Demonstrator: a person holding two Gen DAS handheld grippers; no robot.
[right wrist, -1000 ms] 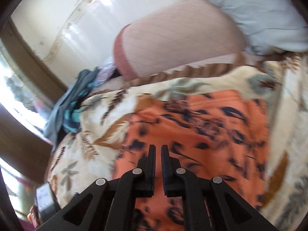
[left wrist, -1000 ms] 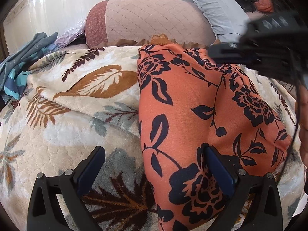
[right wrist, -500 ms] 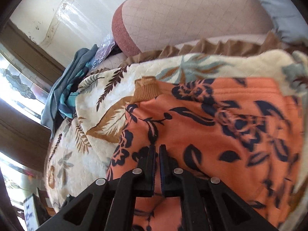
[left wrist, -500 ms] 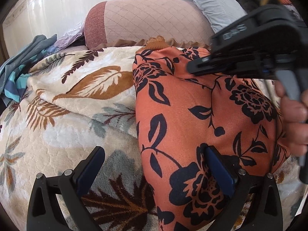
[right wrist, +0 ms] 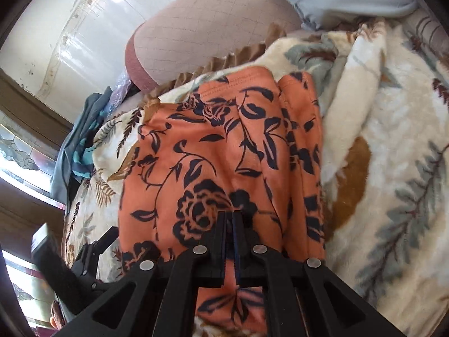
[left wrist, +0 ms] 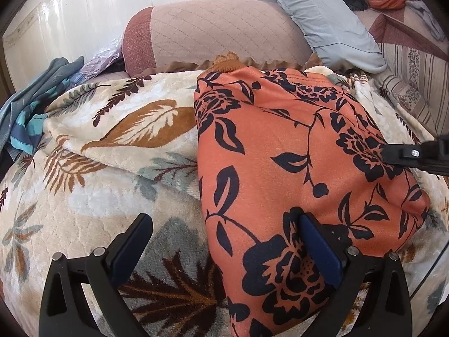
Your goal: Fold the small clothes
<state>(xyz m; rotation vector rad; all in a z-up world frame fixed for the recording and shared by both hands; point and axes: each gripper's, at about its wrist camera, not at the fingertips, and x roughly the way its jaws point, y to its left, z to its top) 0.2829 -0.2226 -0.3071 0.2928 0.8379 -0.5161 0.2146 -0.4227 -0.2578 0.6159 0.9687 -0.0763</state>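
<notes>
a cream blanket (left wrist: 92,196) printed with brown and grey-green leaves covered the bed. behind it lay a pink quilted bolster (left wrist: 213,36) with a darker red end, and a pale blue pillow (left wrist: 322,19) leaned beside it to the right. a heap of grey and teal cloth (left wrist: 25,112) sat at the far left edge, near a white glossy wall (left wrist: 70,14). a striped bedsheet (left wrist: 412,84) showed at the right.

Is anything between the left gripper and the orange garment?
Nothing visible. The left gripper is open right over the garment on the blanket; one finger already rests on the cloth.
</notes>
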